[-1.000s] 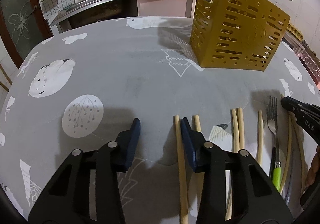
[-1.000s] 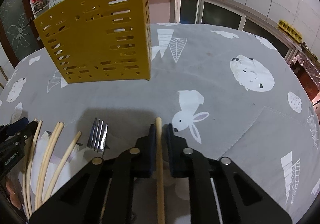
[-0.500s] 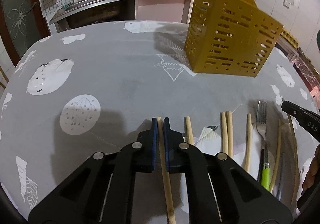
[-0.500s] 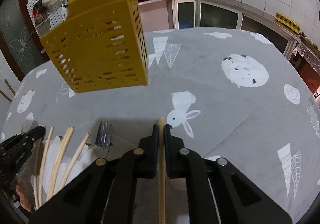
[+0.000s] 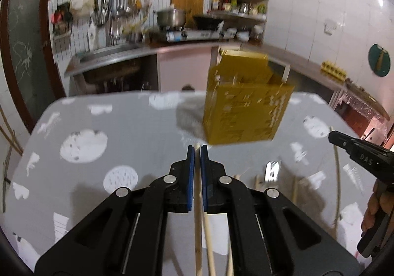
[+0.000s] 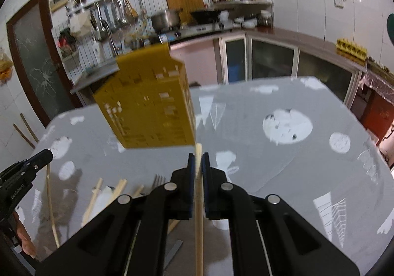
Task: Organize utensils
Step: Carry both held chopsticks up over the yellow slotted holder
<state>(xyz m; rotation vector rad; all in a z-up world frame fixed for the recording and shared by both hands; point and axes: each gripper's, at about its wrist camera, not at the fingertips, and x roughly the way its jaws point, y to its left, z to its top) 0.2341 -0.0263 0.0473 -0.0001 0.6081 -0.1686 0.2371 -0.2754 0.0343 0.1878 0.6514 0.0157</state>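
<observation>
yellow plastic, slotted all over: the utensil holder (image 5: 246, 108) stands on the grey printed tablecloth (image 5: 123, 133) and i take it as my landmark. both views are smeared with blur, so its slots read only as streaks

my left gripper (image 5: 197, 150) sits on the near side of the holder, its blue pads (image 5: 189, 165) pinched tight on a pale wooden chopstick (image 5: 197, 214) whose tip pokes out just short of the holder's base. my right gripper (image 6: 198, 156) is likewise clamped on a second chopstick (image 6: 199, 214), its tip just under the holder's near right corner in that view

writing: on the right gripper's black finger, seen from the left camera to the right of the holder, i can read "das". the label on the left gripper's finger in the right camera is too blurred to read

still on the cloth, nearer me than the holder, lie loose chopsticks (image 6: 94, 199) and a metal fork (image 6: 158, 181); the fork's handle is cut off behind my right gripper, and the chopsticks' lower ends run out of frame or under the gripper bodies. beyond the holder are a kitchen counter (image 5: 187, 45), a steel pot (image 5: 171, 17) and a dark wok (image 5: 208, 21) on the stove, details soft
</observation>
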